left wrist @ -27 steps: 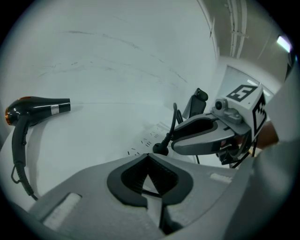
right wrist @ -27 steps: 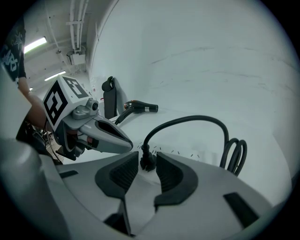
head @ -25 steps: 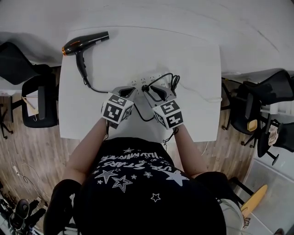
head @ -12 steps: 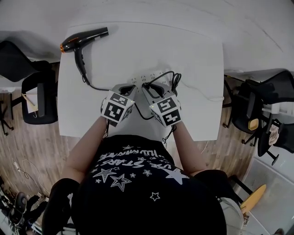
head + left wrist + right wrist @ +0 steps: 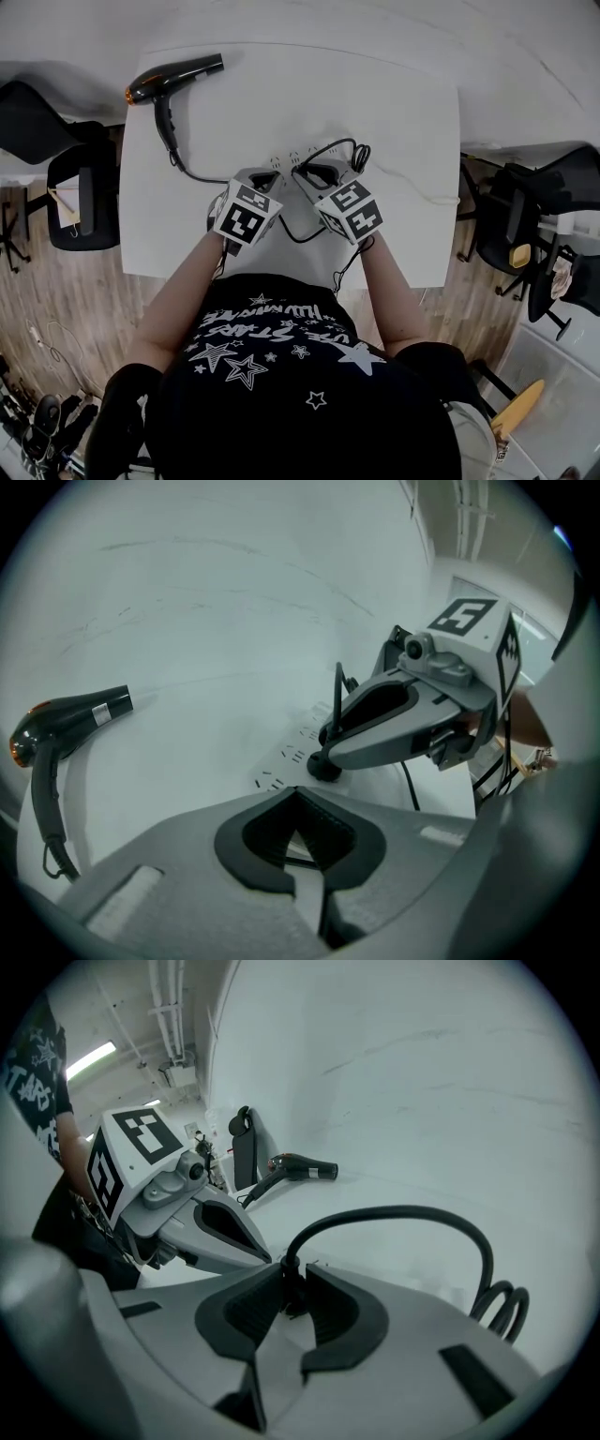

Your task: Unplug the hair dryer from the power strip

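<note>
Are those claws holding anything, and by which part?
The right gripper, jaws just closing, pinches the black round plug at its neck, where the cord leaves it. The left gripper holds nothing.

I have bare tabletop (image 5: 412,112) right of and beyond the power strip (image 5: 292,752), free to pass over. The cord (image 5: 394,1210) arches up from its plug (image 5: 284,1279) and coils at the strip's right end. The hair dryer (image 5: 173,80) fills the far left corner, and chairs (image 5: 80,192) flank both sides.
</note>
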The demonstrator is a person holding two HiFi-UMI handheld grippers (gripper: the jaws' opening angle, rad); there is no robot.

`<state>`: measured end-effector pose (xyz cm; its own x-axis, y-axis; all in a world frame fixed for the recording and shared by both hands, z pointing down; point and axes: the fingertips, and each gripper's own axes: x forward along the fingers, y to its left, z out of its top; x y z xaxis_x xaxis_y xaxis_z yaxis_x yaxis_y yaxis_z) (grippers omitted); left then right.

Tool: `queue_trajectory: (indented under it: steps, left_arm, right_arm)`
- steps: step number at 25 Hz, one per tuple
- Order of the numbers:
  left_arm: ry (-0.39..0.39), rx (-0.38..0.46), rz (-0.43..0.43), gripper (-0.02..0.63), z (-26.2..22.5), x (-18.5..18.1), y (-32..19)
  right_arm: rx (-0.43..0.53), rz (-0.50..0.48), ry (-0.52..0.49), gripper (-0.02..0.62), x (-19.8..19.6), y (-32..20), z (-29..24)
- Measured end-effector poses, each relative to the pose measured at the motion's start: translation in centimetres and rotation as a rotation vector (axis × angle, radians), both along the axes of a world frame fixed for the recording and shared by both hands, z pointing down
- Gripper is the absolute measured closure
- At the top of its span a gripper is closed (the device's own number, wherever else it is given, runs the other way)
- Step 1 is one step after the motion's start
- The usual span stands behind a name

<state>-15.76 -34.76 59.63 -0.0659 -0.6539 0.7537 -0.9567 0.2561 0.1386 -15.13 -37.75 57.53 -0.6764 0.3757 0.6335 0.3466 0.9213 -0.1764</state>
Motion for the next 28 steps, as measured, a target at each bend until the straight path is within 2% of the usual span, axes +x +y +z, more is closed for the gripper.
queue_trajectory:
  steps: [5,7,9,11,15,18,20,24,26,28]
  left_arm:
    - [-0.025,-0.04,-0.016,0.599,0.1,0.1,-0.1]
    - [-0.037,-0.058,-0.015,0.599,0.1,0.1,-0.2]
    - [-0.035,-0.066,-0.015,0.599,0.1,0.1,-0.3]
    - [-0.037,-0.073,-0.006,0.598,0.1,0.1,-0.3]
    - [-0.082,-0.111,0.053,0.598,0.2,0.3,-0.4]
    - [-0.095,-0.124,0.076,0.599,0.2,0.4,-0.3]
    - [-0.086,-0.128,0.073,0.599,0.2,0.3,-0.2]
    - [-0.042,-0.117,0.029,0.599,0.2,0.3,-0.3]
    - [-0.069,-0.128,0.044,0.6,0.2,0.3,-0.3]
    - [-0.111,-0.152,0.081,0.598,0.3,0.3,-0.4]
  right_arm:
    - [0.13,-0.015,-0.06,0.518,0.5,0.4,-0.3]
    - [0.233,-0.071,-0.092,0.52,0.8,0.6,-0.4]
    - [0.275,-0.118,-0.102,0.522,1.0,0.6,-0.4]
    - [0.242,-0.129,-0.079,0.522,1.0,0.6,-0.2]
    - [0.138,-0.112,0.05,0.52,0.5,0.3,0.2]
    - [0.133,-0.154,0.12,0.518,0.3,0.4,0.3]
    - [0.183,-0.19,0.101,0.52,0.4,0.6,0.2]
    - [0.328,-0.281,-0.027,0.525,1.4,1.0,-0.2]
    - [0.306,-0.281,-0.049,0.526,1.3,0.9,-0.2]
    - [0.217,-0.222,-0.041,0.525,0.9,0.6,-0.2]
